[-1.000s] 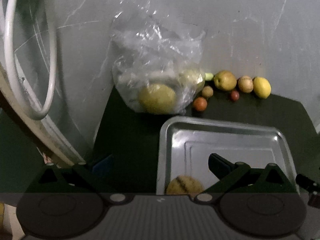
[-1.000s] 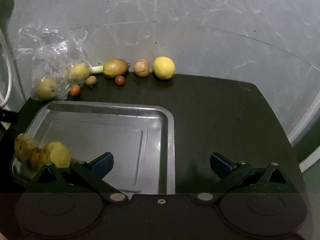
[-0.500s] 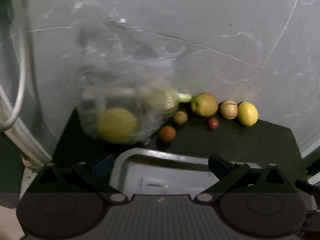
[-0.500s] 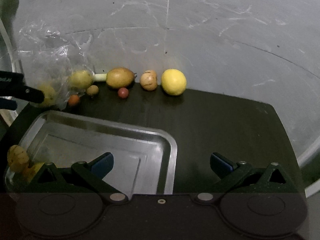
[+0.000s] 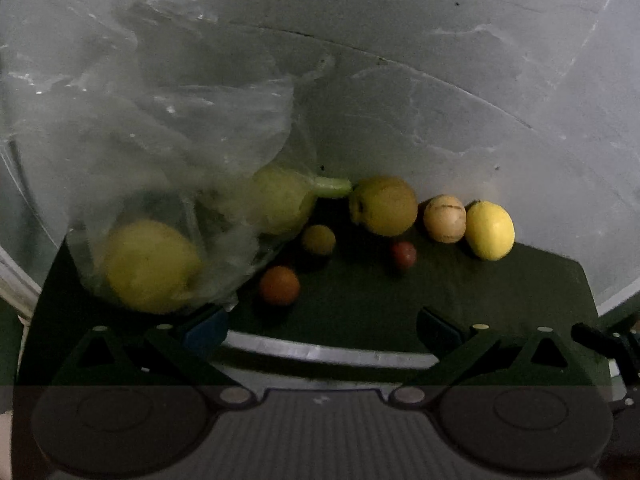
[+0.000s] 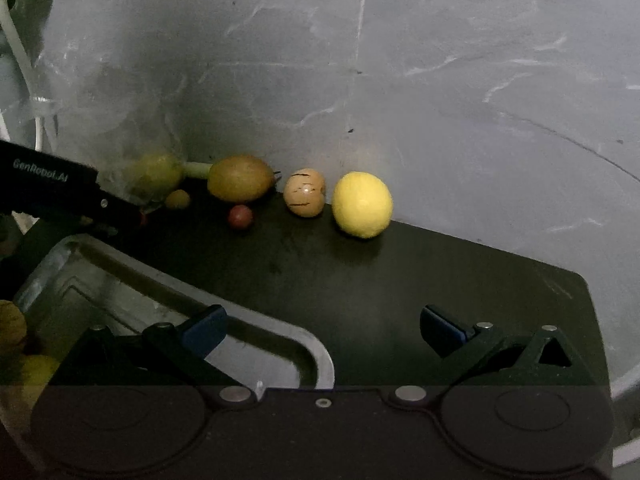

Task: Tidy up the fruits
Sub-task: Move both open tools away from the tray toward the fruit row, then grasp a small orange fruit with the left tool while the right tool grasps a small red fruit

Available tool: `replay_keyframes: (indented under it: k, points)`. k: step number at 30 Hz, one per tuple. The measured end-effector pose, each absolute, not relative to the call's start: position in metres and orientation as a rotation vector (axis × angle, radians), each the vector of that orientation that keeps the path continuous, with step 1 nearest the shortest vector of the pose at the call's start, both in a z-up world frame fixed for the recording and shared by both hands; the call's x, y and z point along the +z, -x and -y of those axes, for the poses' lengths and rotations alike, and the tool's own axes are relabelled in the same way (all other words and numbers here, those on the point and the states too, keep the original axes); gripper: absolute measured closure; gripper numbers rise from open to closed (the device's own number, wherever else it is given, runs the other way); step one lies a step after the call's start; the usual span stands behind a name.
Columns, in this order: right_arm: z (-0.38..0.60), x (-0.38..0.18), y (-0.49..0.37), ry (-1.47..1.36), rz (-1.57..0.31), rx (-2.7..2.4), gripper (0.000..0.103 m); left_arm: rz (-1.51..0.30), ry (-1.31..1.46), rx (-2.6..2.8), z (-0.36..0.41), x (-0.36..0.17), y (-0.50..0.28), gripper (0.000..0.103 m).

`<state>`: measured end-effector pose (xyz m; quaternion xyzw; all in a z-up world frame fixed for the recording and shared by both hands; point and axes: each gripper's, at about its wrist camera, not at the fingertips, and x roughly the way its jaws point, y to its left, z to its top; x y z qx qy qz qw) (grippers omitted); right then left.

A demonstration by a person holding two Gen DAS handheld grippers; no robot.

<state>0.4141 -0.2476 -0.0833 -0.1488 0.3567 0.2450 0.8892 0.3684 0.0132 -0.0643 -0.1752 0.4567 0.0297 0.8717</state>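
The left gripper (image 5: 322,326) is wide open and holds nothing, with its left finger right up against the bag (image 5: 160,168) and the orange fruit (image 5: 279,285) just ahead. The right gripper (image 6: 322,326) is wide open and empty too, over the tray (image 6: 280,332) corner, well apart from the lemon (image 6: 362,204). I think picking up a fruit comes next, so one gripper must reach one, close, and carry it to the tray.

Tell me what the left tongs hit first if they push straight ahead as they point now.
Probably the small orange fruit, just ahead between the open left tongs; the plastic bag sits at the left finger. Depth is uncertain.
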Motion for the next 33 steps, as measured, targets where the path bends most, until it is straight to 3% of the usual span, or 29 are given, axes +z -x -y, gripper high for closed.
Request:
replay_keyframes:
  k: [9,13,25,33]
  points:
    - [0.217,-0.102,-0.451,0.341,-0.741,0.611,0.001,-0.962,0.377,0.056,-0.01,-0.074,-0.384,0.001]
    - [0.205,-0.105,-0.46,0.342,-0.728,0.649,0.002,-0.961,0.376,0.074,-0.011,-0.076,-0.387,0.008]
    - [0.177,-0.115,-0.475,0.385,-0.709,0.724,0.023,-0.958,0.377,0.111,-0.015,-0.08,-0.39,0.028]
    - [0.166,-0.122,-0.489,0.348,-0.744,0.767,0.046,-0.965,0.403,0.166,-0.016,-0.09,-0.398,0.043]
